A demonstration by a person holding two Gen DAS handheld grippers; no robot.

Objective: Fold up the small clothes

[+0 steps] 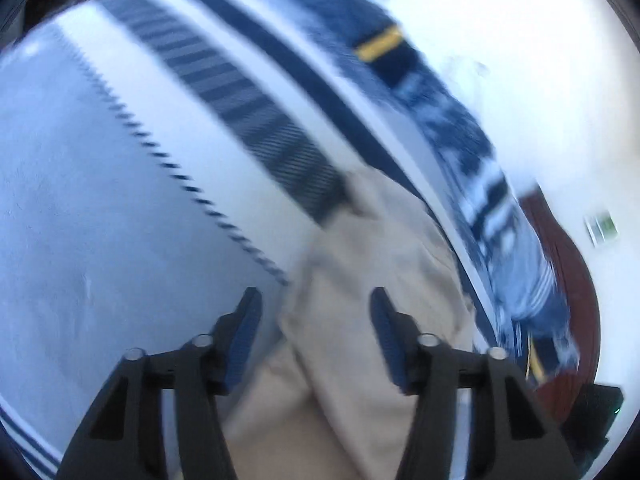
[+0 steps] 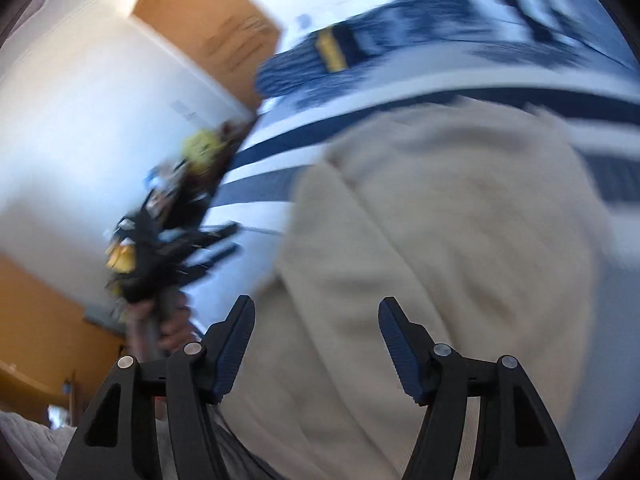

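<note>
A beige garment (image 1: 352, 312) lies bunched on a white cloth with navy stripes (image 1: 224, 80). My left gripper (image 1: 316, 304) is open above the garment's edge, its blue pads apart and nothing between them. In the right wrist view the same beige garment (image 2: 440, 248) fills the middle, and my right gripper (image 2: 316, 312) is open over it with nothing held. Both views are motion-blurred. The left gripper (image 2: 192, 256) shows as a dark blurred shape at the left of the right wrist view.
A navy patterned blanket with a yellow tag (image 1: 378, 46) lies along the striped cloth's far side, also in the right wrist view (image 2: 332, 52). White walls and an orange-brown door (image 2: 208, 16) stand behind. A dark red surface (image 1: 568, 264) shows at the right.
</note>
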